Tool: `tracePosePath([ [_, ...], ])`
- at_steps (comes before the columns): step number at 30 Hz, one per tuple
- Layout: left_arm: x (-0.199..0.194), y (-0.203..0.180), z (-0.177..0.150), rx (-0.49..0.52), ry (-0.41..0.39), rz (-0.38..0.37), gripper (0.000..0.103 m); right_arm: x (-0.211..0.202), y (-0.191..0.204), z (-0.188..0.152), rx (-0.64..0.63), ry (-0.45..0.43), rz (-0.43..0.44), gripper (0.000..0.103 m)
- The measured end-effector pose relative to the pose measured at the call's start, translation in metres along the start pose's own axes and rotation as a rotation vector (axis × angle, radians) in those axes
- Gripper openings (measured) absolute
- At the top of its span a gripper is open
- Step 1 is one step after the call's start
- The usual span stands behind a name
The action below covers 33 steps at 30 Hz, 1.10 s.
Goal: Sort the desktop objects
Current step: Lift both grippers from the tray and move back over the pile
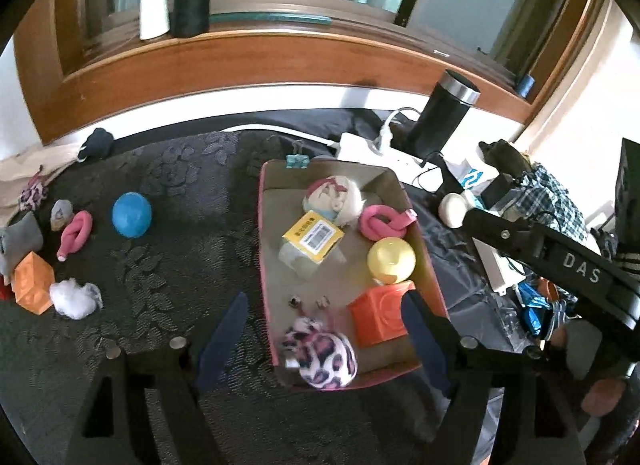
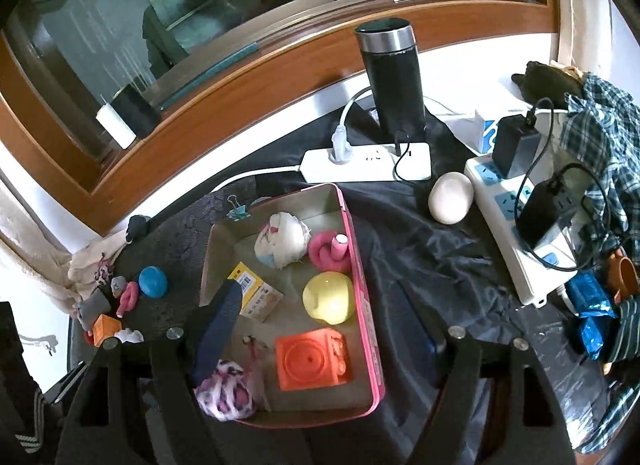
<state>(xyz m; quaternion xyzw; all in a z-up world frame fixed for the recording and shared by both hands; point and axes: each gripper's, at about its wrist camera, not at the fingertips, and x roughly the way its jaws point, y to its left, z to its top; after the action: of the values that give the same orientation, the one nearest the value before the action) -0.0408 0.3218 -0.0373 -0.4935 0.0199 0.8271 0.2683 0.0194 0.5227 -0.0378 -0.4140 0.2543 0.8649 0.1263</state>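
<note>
A pink-rimmed tray (image 1: 264,285) (image 2: 368,305) holds a leopard-print pouch (image 1: 320,361) (image 2: 226,395), an orange cube (image 1: 378,315), a yellow ball (image 1: 391,259), a pink knot (image 1: 384,223), a yellow box (image 1: 314,237) and a plush head (image 1: 334,199). My left gripper (image 1: 324,341) hangs open over the tray's near end, the pouch lying loose between its fingers. My right gripper (image 2: 320,329) is open too, one finger over the tray and the other beyond its pink rim. Left of the tray lie a blue ball (image 1: 132,215), another pink knot (image 1: 76,231) and another orange cube (image 1: 34,281).
White fluff (image 1: 74,299), a grey stone (image 1: 61,214) and a second leopard piece (image 1: 34,195) sit at the left table edge. Behind and right of the tray are a black thermos (image 2: 394,77), power strips (image 2: 366,163), a white egg shape (image 2: 450,197) and plaid cloth (image 2: 604,137).
</note>
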Motion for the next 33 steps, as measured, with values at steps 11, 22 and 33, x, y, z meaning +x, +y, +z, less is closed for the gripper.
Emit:
tracePosePath([
  [11, -0.018, 0.073, -0.015, -0.133, -0.002, 0.090, 0.081, 0.021, 0.053, -0.015, -0.060, 0.045, 0.050, 0.079],
  [22, -0.052, 0.194, -0.046, -0.328, -0.019, 0.207, 0.081, 0.047, 0.146, -0.046, -0.192, 0.114, 0.102, 0.079],
  [33, -0.058, 0.302, -0.061, -0.484, -0.030, 0.290, 0.081, 0.072, 0.224, -0.081, -0.306, 0.191, 0.125, 0.079],
])
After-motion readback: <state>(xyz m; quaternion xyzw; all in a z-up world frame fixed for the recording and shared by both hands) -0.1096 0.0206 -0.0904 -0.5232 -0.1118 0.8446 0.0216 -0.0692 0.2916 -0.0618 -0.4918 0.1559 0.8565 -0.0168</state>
